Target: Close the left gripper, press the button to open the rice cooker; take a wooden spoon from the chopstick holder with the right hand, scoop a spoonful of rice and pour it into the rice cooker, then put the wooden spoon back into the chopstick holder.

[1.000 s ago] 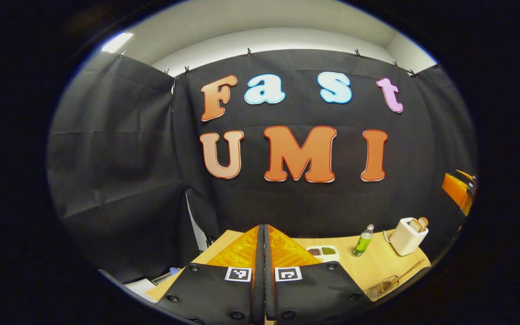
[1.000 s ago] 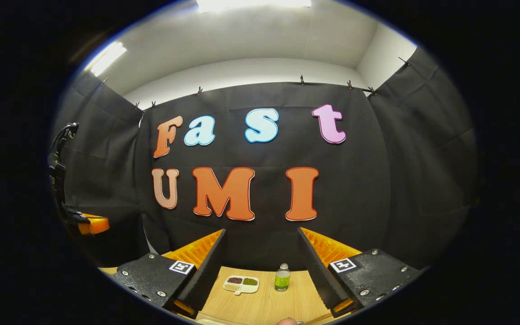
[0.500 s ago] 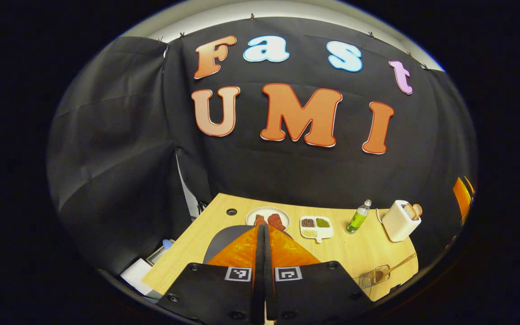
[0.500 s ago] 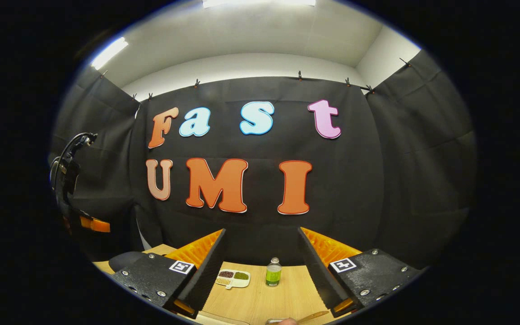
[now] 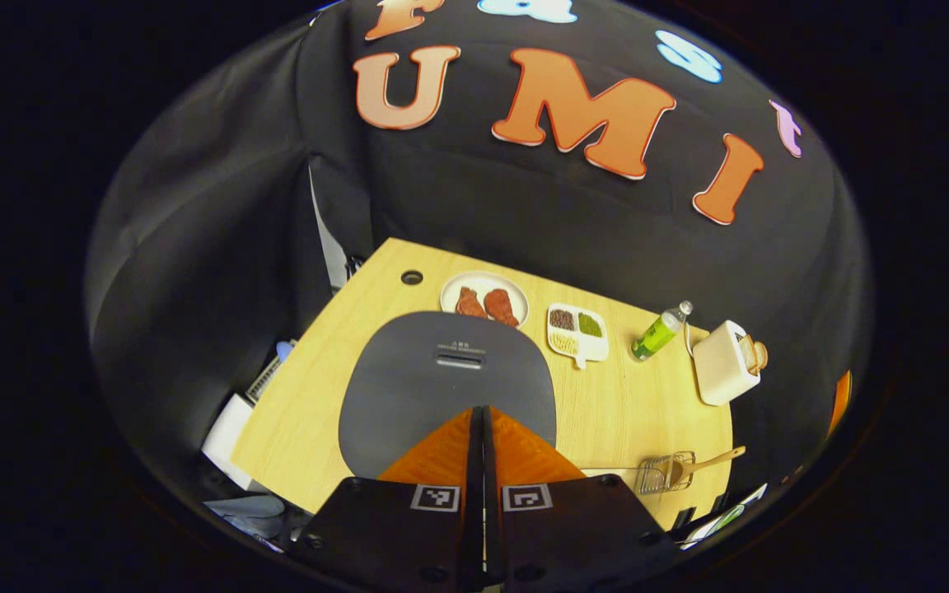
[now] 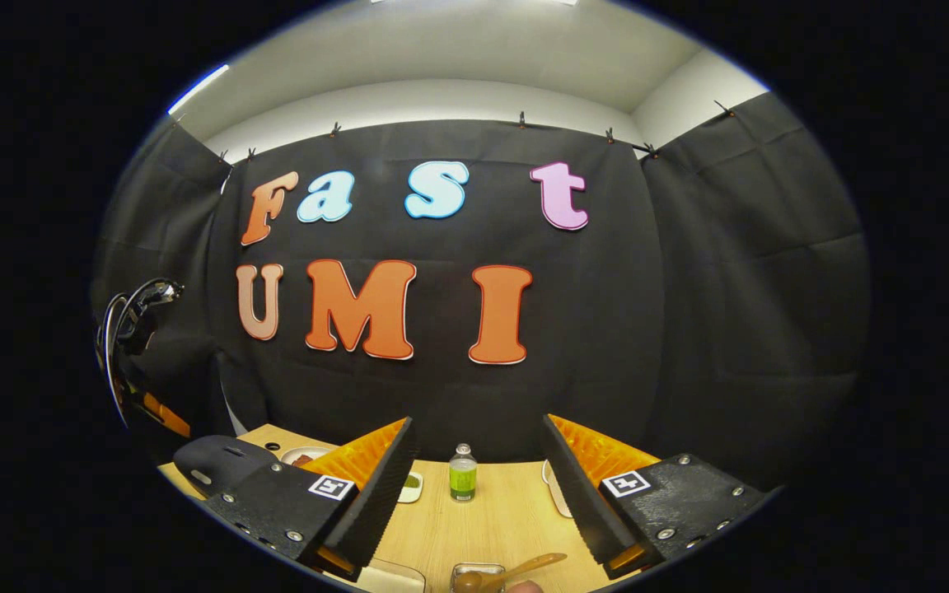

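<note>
The left gripper, clenched on nothing, hangs above the rice cooker, whose lid is down. The next move calls for pressing the button. The right gripper is released, above the wooden spoon.

The rice cooker has a matte dark grey lid, on a pale wood-grain table. At the far side a white plate carries reddish-brown pieces, a white divided dish holds brown, green and yellowish fillings, and there is a green bottle. The toaster is cream-white, the wooden spoon light tan.
</note>
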A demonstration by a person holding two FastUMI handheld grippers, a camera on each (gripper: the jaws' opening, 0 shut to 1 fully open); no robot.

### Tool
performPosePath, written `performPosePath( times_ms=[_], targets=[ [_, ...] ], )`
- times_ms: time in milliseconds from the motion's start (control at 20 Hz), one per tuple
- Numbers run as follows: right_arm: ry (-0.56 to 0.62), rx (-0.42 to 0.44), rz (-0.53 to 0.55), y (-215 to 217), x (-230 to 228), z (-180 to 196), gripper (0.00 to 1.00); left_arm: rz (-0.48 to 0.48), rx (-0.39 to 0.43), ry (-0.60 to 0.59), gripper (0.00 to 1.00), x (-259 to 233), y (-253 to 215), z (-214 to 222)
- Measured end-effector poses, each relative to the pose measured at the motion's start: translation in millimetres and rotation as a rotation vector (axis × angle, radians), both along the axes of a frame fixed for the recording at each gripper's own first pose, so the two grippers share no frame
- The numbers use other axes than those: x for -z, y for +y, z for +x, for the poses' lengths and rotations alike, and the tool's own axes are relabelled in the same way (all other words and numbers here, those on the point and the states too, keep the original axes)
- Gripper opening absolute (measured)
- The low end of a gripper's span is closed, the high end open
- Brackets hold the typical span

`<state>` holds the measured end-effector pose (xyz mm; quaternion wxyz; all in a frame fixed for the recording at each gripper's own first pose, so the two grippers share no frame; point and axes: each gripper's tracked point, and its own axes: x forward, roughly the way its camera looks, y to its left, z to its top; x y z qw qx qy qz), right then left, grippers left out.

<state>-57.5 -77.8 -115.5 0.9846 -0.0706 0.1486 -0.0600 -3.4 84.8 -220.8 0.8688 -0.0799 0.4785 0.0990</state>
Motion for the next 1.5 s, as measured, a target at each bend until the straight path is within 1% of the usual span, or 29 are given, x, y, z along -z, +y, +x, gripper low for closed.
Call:
performPosePath(
  times_ms=[50,100,150,300,400,450,500,700,750,800,850,900,950,1100,1150,1200,1300,1350,1400,1500],
  targets=[
    [0.008,0.009,0.000,-3.4,3.1,-2.3,0.94,-0.016,-0.009,0.034,0.05,7.7,-0.2,-2.7],
    [0.018,0.016,0.001,-6.6,6.9,-4.7,0.94,-0.032,-0.023,0.076,0.00,17.6,0.8,-8.2],
    [0.030,0.025,0.001,-9.3,10.4,-6.9,0.94,-0.050,-0.041,0.112,0.05,25.0,2.4,-13.4],
    [0.081,0.048,0.007,-17.5,26.7,-14.9,0.94,-0.111,-0.086,0.188,0.06,43.1,2.9,-24.1],
    [0.102,0.058,0.012,-21.2,33.5,-18.5,0.94,-0.109,-0.103,0.223,0.05,53.8,9.4,-28.4],
    [0.112,0.062,0.011,-23.1,37.3,-20.2,0.91,-0.113,-0.108,0.239,0.05,57.5,10.1,-31.0],
    [0.119,0.067,0.008,-25.0,40.5,-21.6,0.94,-0.121,-0.115,0.257,0.05,62.2,8.4,-35.1],
    [0.150,0.086,-0.006,-33.8,53.2,-26.7,0.94,-0.129,-0.139,0.319,0.06,78.2,8.8,-47.6],
    [0.160,0.092,-0.002,-35.5,56.4,-27.5,0.94,-0.135,-0.147,0.328,0.02,78.4,7.0,-49.7],
    [0.171,0.098,0.005,-36.8,61.1,-29.6,0.94,-0.128,-0.147,0.311,0.05,77.4,9.0,-44.6],
    [0.183,0.105,0.014,-37.9,64.8,-31.2,0.94,-0.136,-0.150,0.320,0.05,79.9,6.5,-49.0],
    [0.195,0.110,0.025,-39.5,69.8,-34.4,0.94,-0.136,-0.152,0.316,0.02,79.2,7.9,-48.8],
    [0.206,0.114,0.035,-39.5,74.1,-36.0,0.94,-0.136,-0.150,0.316,0.06,79.8,8.0,-48.3],
    [0.227,0.138,0.059,-46.7,84.6,-41.4,0.94,-0.114,-0.141,0.333,0.06,84.0,10.2,-50.7],
    [0.238,0.147,0.067,-48.8,89.2,-42.7,0.94,-0.097,-0.137,0.326,0.02,80.8,10.7,-50.1],
    [0.249,0.156,0.074,-51.5,93.5,-46.6,0.94,-0.085,-0.123,0.332,0.06,84.0,10.3,-51.2],
    [0.268,0.168,0.083,-55.8,100.4,-50.6,0.94,-0.055,-0.110,0.315,0.06,81.0,8.3,-50.4],
    [0.277,0.175,0.082,-58.9,104.0,-52.5,0.94,-0.037,-0.096,0.298,0.02,78.5,7.8,-49.9],
    [0.288,0.181,0.083,-61.9,109.1,-57.1,0.94,-0.018,-0.091,0.279,0.06,74.9,7.3,-50.5],
    [0.312,0.190,0.093,-64.1,117.6,-60.6,0.94,0.026,-0.073,0.230,0.06,67.5,6.0,-49.0]
  ],
)
